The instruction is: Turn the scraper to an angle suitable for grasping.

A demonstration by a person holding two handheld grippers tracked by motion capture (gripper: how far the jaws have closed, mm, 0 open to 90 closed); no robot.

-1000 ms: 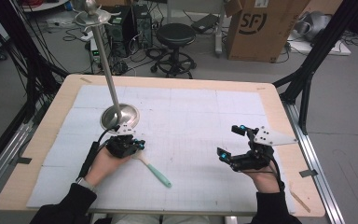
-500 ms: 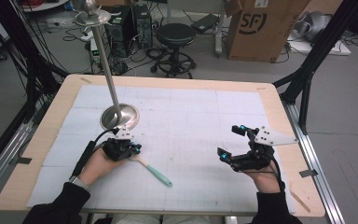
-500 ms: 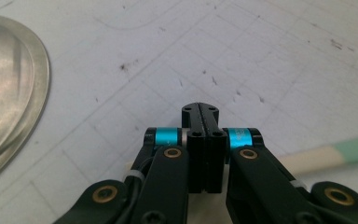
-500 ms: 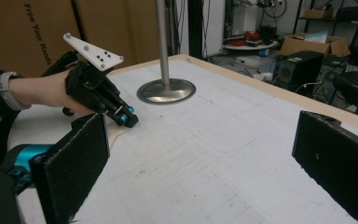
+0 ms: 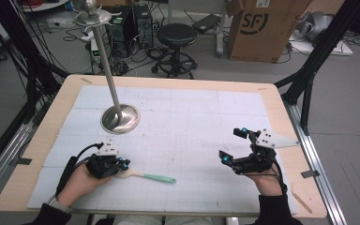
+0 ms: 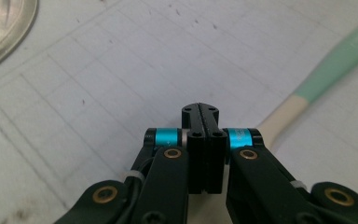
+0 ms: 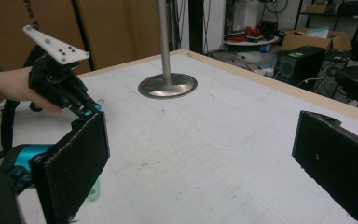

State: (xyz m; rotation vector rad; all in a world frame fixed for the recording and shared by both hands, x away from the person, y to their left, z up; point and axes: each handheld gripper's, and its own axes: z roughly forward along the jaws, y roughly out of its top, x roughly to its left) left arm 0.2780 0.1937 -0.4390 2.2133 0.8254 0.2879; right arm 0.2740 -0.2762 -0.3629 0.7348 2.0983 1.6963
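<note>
The spatula (image 5: 145, 176) lies flat on the white gridded mat (image 5: 192, 117), near the front edge of the table (image 5: 281, 108) and left of centre. Its cream blade end points toward my left gripper (image 5: 120, 165); its mint-green handle extends to the right. In the left gripper view, the spatula (image 6: 317, 84) runs diagonally behind the jaws, cream part nearest them.

I read my left gripper (image 6: 200, 112) as fully closed: the two jaws meet with no gap and nothing between them. It sits just beside the blade end; I cannot tell whether it touches it.

My right gripper (image 5: 232, 145) is well apart from the spatula, over the right side of the mat. Its jaws stand wide apart, with bare mat between the pads (image 7: 79, 172), holding nothing.

A metal stand (image 5: 120, 118), with a round base and a tall pole, rests on the mat's far left part, beyond my left gripper.
</note>
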